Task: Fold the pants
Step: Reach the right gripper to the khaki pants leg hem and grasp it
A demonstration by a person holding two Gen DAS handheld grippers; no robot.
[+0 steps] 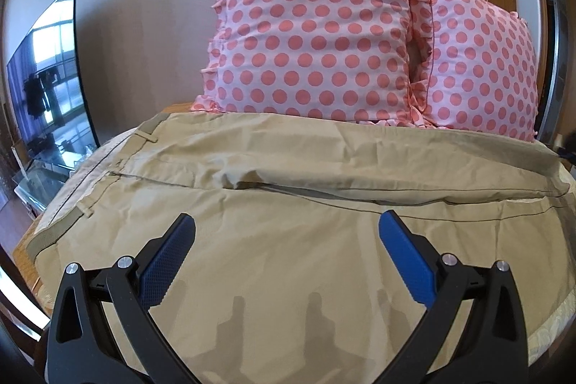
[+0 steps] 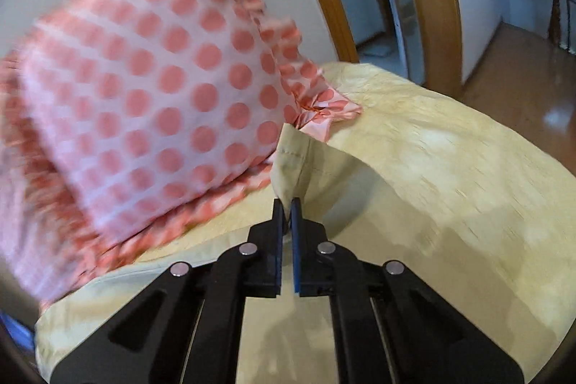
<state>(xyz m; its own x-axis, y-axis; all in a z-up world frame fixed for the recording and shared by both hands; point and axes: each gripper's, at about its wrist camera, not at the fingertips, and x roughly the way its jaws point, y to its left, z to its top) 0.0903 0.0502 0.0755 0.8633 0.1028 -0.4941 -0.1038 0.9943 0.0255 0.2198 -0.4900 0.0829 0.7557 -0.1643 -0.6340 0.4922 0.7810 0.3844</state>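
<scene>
1. The khaki pants (image 1: 288, 189) are lying spread across a bed, filling the lower half of the left wrist view. The waistband with its belt loops is sitting at the left edge of that frame, and the legs are running off toward the right edge.

2. The cloth looks like thin, soft cotton: light, limp and creased, likely to sag and drape wherever it is unsupported, and not fragile. Hems, the waistband and seams look like the firmest places to pinch, since the doubled fabric there should slip less between fingers.

3. The left gripper (image 1: 288, 233) is hovering low over the pants at the bottom centre of its view. Its blue padded fingers (image 1: 169, 261) are standing wide apart, holding nothing and casting shadows on the cloth below.

4. The right gripper (image 2: 287, 204) is sitting at the centre of its own view with its fingers nearly together, pinching the stitched hem of a pant leg (image 2: 291, 161). The hem is rising as a small peak above the fingertips, lifted off the pale yellow bedspread (image 2: 450, 168).

5. The right wrist view is motion-blurred, so that hand appears to be moving.

6. Two pink polka-dot pillows (image 1: 313, 35) with ruffled edges are standing behind the pants in the upper part of the left view. One is filling the left half of the right view, just beside the lifted hem.
</scene>
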